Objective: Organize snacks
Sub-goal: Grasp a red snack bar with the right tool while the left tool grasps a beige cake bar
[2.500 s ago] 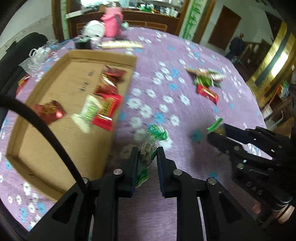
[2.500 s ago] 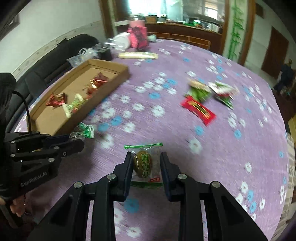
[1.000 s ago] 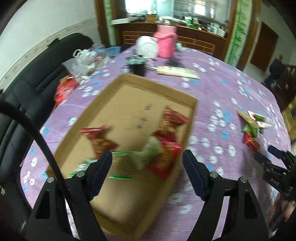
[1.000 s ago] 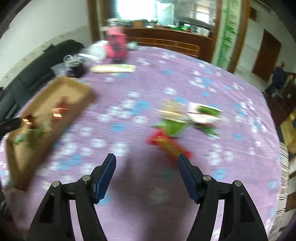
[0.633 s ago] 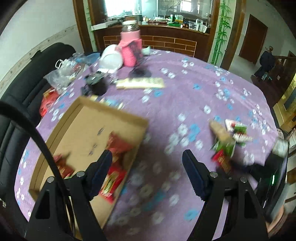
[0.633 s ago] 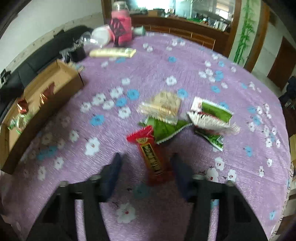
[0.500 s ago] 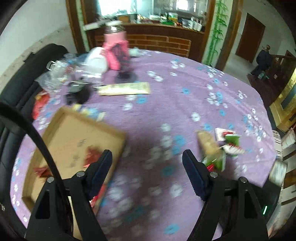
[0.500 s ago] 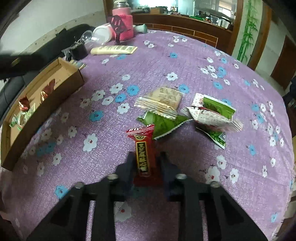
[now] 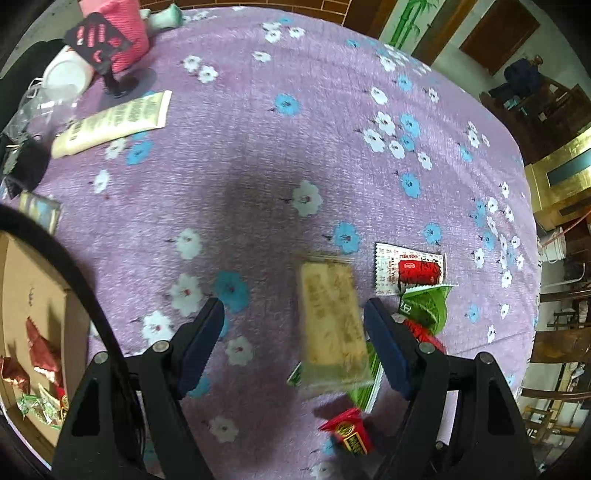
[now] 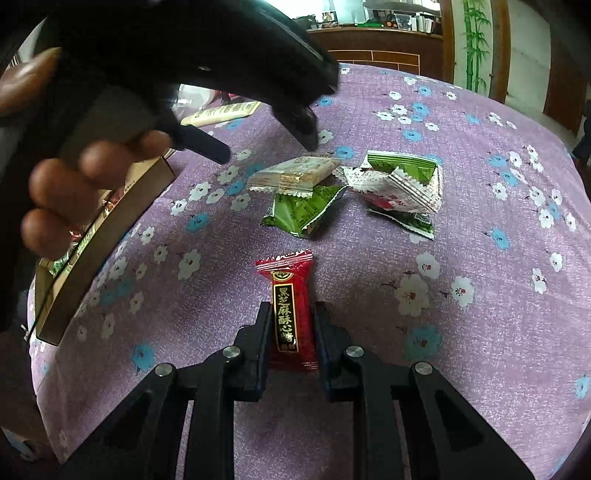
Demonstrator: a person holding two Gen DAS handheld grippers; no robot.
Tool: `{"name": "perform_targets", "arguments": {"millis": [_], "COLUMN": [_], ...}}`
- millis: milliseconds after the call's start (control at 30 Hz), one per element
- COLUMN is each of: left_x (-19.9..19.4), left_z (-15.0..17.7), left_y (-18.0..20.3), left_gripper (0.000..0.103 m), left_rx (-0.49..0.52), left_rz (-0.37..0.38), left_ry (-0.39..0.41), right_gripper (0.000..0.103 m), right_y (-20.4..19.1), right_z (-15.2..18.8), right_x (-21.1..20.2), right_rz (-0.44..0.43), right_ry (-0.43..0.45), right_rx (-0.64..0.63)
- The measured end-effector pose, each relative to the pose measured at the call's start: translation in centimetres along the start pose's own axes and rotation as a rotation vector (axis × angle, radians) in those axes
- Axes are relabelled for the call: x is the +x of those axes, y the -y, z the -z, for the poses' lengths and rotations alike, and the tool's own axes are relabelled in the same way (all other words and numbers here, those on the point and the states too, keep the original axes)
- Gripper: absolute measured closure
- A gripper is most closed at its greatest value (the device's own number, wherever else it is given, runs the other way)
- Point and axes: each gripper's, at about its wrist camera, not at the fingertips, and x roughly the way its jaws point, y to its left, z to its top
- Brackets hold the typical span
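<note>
My right gripper [image 10: 290, 319] is shut on a red candy packet [image 10: 290, 302] with gold lettering, lying on the purple flowered cloth. The packet also shows in the left wrist view [image 9: 349, 430]. My left gripper [image 9: 293, 336] is open and hovers above a beige cracker packet [image 9: 330, 325], seen too in the right wrist view [image 10: 293, 173]. A green packet [image 10: 301, 212] lies under the cracker packet. A white, green and red packet [image 10: 397, 184] lies to the right. The cardboard tray [image 10: 107, 225] holds several snacks at the left.
A cream tube [image 9: 114, 123], a pink knitted jar cover [image 9: 110, 31] and a white bowl [image 9: 64, 74] sit at the far left of the table. The table edge [image 9: 532, 258] curves at the right. The left hand and gripper body [image 10: 92, 110] fill the right wrist view's upper left.
Both grippers dropped their earlier snacks in the tray and swung right to the loose pile. My right gripper closed on the red packet. My left gripper stays open, now over the cracker packet.
</note>
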Motion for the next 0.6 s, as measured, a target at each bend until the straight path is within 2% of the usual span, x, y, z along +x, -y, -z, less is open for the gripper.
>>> {"name": "perform_targets", "arguments": {"millis": [100, 167, 233, 267, 300, 500, 600], "left_x": [1.0, 1.5, 2.3, 2.3, 2.3, 2.3, 1.8], "left_z": [-0.2, -0.4, -0.5, -0.6, -0.6, -0.3, 0.4], "left_y": [0.5, 0.7, 0.7, 0.8, 0.9, 0.0, -1.5], "left_gripper": [0.025, 0.030, 0.054, 0.057, 0.065, 0.068, 0.068], "left_rx": [0.023, 0.033, 0.045, 0.053, 0.062, 0.064, 0.052], "left_rz": [0.002, -0.018, -0.010, -0.025, -0.034, -0.040, -0.040], "left_ry": [-0.035, -0.040, -0.071, -0.061, -0.055, -0.035, -0.015], "right_gripper": [0.083, 0.083, 0.083, 0.083, 0.083, 0.081, 0.082], "right_y": [0.3, 0.5, 0.9, 0.9, 1.0, 0.4, -0.4], "right_z": [-0.3, -0.4, -0.4, -0.4, -0.5, -1.4, -1.5], "right_x": [0.2, 0.3, 0.0, -0.1, -0.1, 0.4, 0.6], "right_rz": [-0.009, -0.015, -0.019, -0.019, -0.019, 0.003, 0.045], "right_ry": [0.004, 0.005, 0.006, 0.006, 0.007, -0.001, 0.008], "right_rx": [0.009, 0.015, 0.023, 0.025, 0.026, -0.012, -0.056]}}
